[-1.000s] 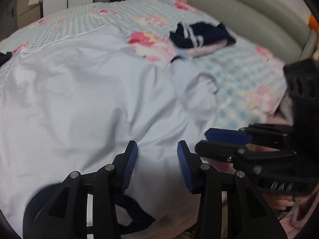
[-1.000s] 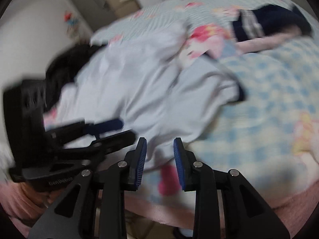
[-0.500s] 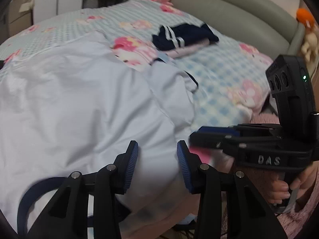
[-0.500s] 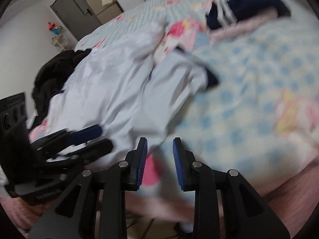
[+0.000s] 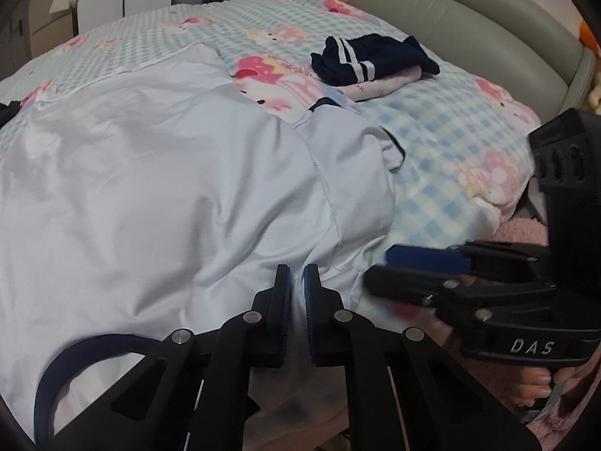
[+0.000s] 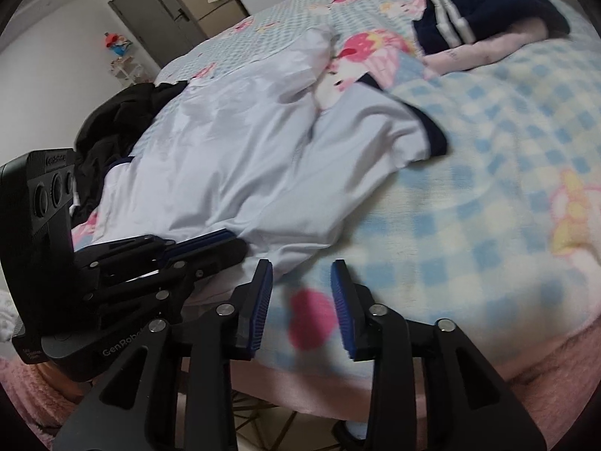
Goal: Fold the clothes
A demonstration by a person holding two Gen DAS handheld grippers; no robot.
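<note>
A pale blue T-shirt [image 5: 157, 188] with navy trim is lying spread across the checked cartoon bedspread [image 5: 450, 143], its navy collar [image 5: 56, 372] nearest the bed's front edge and one short sleeve [image 6: 398, 127] reaching out to the side. The left gripper [image 5: 296, 282] is pinching a fold of the shirt's shoulder fabric between its blue pads [image 5: 282, 300], jaws closed tight on the cloth. Just beside it, the right gripper [image 6: 300, 282] is hovering over the bedspread with its jaws opening and nothing between them; the shirt's edge is lying just past its left finger. Farther back, a folded navy garment [image 5: 372, 58] with white stripes is resting on a pink one [image 5: 379, 84]. A black garment [image 6: 124, 120] is bunching at the shirt's far side
</note>
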